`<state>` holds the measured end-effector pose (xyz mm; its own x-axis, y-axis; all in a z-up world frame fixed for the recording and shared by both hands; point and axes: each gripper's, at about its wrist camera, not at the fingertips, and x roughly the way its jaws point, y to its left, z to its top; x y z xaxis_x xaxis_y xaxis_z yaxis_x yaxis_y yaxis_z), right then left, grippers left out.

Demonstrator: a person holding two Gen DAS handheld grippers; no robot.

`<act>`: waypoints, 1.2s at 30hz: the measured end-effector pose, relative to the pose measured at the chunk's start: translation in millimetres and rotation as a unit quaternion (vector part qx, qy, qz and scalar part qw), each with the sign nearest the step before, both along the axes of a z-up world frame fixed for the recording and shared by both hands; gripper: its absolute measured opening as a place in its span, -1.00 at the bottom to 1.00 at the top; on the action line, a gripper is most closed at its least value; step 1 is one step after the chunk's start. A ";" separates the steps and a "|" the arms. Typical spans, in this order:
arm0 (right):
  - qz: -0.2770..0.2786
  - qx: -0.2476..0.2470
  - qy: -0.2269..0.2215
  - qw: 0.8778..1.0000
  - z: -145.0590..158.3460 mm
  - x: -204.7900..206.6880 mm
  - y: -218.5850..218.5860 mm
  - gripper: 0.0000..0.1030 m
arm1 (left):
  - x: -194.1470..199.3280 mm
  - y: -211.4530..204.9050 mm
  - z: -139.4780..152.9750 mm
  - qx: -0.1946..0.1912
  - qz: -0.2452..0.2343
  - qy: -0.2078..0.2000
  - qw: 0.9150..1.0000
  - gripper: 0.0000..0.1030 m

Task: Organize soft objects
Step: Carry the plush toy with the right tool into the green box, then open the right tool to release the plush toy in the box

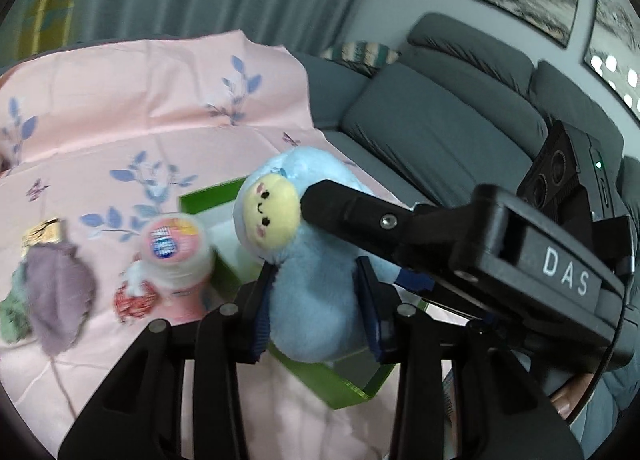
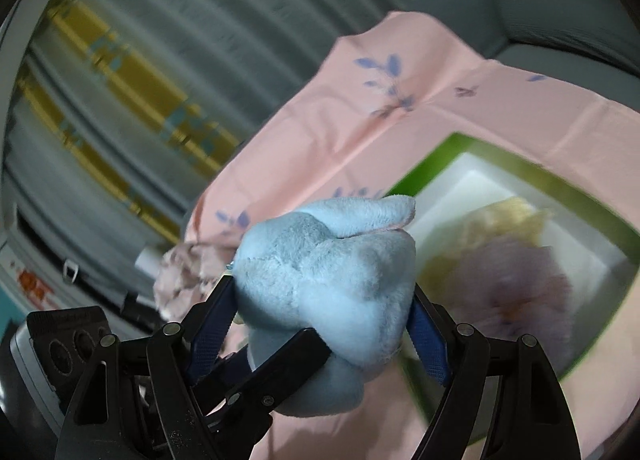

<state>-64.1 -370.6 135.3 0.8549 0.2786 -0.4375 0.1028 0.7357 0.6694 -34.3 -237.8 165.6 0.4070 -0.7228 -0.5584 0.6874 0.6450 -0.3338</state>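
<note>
A light blue plush toy (image 1: 316, 260) with a yellow face hangs above the green box (image 1: 352, 390), and both grippers hold it. My left gripper (image 1: 316, 312) is shut on its body, blue pads pressing in from both sides. My right gripper (image 2: 320, 324) is shut on its rounded head (image 2: 328, 260), with jaws standing wide. In the left wrist view one of the right gripper's fingers (image 1: 348, 212) lies against the toy's face. The box (image 2: 440, 156) has a white inside and holds a yellowish plush (image 2: 500, 220) and a purple one (image 2: 520, 292).
A pink flowered cloth (image 1: 140, 120) covers the surface. On it at the left lie a purple leaf-shaped plush (image 1: 56, 296), a green soft item (image 1: 12, 312) and a pink bottle-shaped toy (image 1: 176, 260). A grey sofa (image 1: 440, 120) stands behind; curtains hang at the back.
</note>
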 end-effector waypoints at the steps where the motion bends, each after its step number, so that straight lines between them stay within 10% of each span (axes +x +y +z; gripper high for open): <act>1: -0.010 0.004 0.003 1.000 -3.1 -0.7 -6.9 0.58 | 1.8 -9.3 -2.2 0.005 -0.008 0.002 1.000 -0.30; 36: -0.147 0.034 0.110 0.982 -56.9 4.6 -78.1 0.37 | 32.2 -93.1 -58.5 0.097 -0.022 0.057 0.993 -0.27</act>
